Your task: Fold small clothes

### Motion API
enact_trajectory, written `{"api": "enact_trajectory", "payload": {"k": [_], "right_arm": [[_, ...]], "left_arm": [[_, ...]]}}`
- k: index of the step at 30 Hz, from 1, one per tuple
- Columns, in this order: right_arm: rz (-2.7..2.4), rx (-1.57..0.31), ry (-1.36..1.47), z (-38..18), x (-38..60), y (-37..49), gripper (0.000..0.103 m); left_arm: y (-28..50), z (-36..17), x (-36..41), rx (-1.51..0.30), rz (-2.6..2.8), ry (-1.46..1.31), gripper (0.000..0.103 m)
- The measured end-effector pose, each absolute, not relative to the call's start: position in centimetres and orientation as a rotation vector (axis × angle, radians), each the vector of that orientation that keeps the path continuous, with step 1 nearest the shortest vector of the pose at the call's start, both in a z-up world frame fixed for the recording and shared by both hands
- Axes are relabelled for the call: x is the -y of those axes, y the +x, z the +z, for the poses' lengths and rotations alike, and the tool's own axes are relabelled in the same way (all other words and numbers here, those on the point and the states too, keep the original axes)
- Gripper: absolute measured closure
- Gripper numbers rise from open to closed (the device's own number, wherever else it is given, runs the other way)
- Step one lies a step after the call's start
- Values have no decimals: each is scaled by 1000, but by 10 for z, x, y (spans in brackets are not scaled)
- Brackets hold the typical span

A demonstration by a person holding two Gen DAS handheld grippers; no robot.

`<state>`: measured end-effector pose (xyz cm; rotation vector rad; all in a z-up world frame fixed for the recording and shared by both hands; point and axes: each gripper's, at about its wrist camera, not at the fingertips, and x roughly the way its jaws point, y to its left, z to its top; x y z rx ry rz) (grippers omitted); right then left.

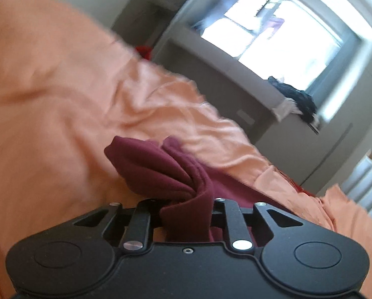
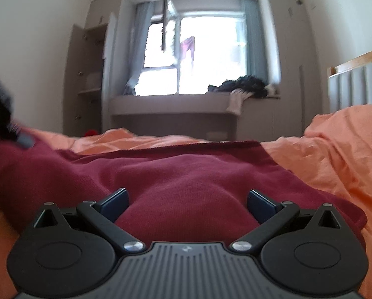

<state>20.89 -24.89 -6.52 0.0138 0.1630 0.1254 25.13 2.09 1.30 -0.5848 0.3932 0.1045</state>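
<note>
The garment (image 2: pixel 186 174), a dark red knit, lay spread on the orange sheet (image 2: pixel 335 154) of a bed, with its far hem running straight across in front of the window (image 2: pixel 205 54). In the right wrist view it filled the middle ground, the sheet showing beyond it toward the window and to its right.

The left gripper (image 1: pixel 186 214) was pinched on a bunched fold of the garment. In the left wrist view the cloth (image 1: pixel 166 172) rose twisted from between the closed-in jaws and stood above the sheet (image 1: pixel 61 99), with more red fabric trailing off to the right of the gripper. That view was tilted and blurred, so the window (image 1: pixel 273 37) sat high and to the right. In the right wrist view a dark, blurred shape (image 2: pixel 1 114) at the garment's left edge touched the cloth there; I could not tell just what part it was.

The right gripper (image 2: pixel 187 203) had its jaws spread wide, the two blue pads (image 2: pixel 116 203) standing well apart on either side of a raised hump of the garment. The pads were not pressing on it.

Under the window ran a ledge (image 2: pixel 173 102), and on it, toward the right end, lay a heap of dark clothes (image 2: pixel 245 86). A padded headboard (image 2: pixel 355 87) stood to the right of the window, beyond the sheet.
</note>
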Motion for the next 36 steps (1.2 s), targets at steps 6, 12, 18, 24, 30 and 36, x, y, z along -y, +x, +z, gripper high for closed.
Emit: {"api": "enact_trajectory", "payload": {"k": [6,12,18,24,30,36], "right_arm": [[171,-91,105,-49,298,174,0],[51,-30,64,-47,345,125,0],[-62,-132,-8,-63,380,100,0],[-146,-256,25,-83,410,91,0],[-157,-292,127,-84,433,95,0],[-150,-336,394,-82,471,113,0]], "left_arm": [[265,70,31,-312,-43,-400,86],[269,93,101,-289,-230,-298,86],[263,67,175,-368,-426,-176,86],[253,14,211,-426,-516,-11,80],[242,7,200,-366,-596,-40,25],[216,10,176,-294,-577,-88,7]]}}
